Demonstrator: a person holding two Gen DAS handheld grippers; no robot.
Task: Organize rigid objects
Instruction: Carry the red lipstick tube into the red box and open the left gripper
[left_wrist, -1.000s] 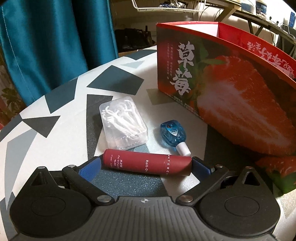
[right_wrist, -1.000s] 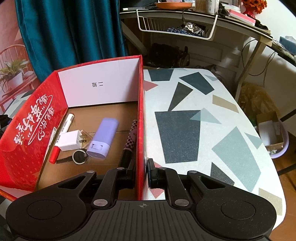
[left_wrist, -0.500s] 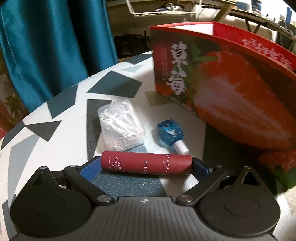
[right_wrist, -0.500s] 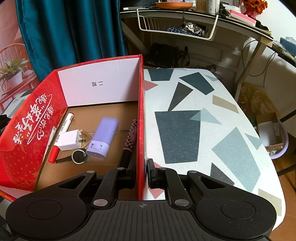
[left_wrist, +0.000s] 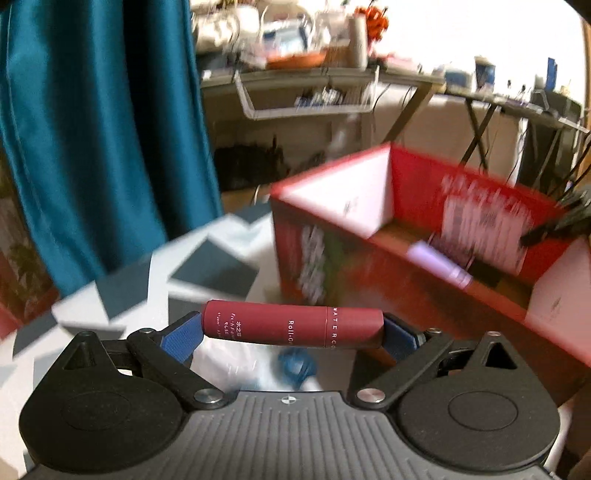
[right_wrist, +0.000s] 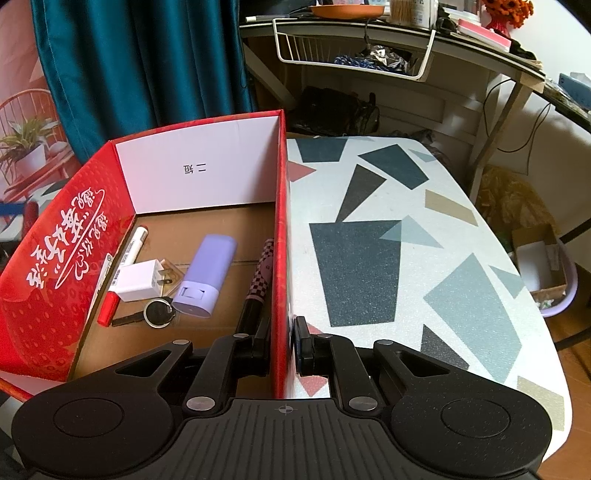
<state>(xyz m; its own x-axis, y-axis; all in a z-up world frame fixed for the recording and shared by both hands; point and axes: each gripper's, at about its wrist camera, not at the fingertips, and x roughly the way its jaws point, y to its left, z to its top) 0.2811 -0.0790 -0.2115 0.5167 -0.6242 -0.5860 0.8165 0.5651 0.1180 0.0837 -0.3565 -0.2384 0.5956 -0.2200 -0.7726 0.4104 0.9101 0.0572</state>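
Left gripper (left_wrist: 291, 334) clamps the maroon roll-on tube (left_wrist: 293, 328) endwise; carry it level over the strawberry box (left_wrist: 369, 291) ahead; right gripper (right_wrist: 281, 345) pinches the box's wall.

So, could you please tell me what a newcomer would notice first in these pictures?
The dark red roll-on tube stands out, held crosswise in the left tool above the patterned table. Next is the red strawberry box, its right wall pinched by the right tool.
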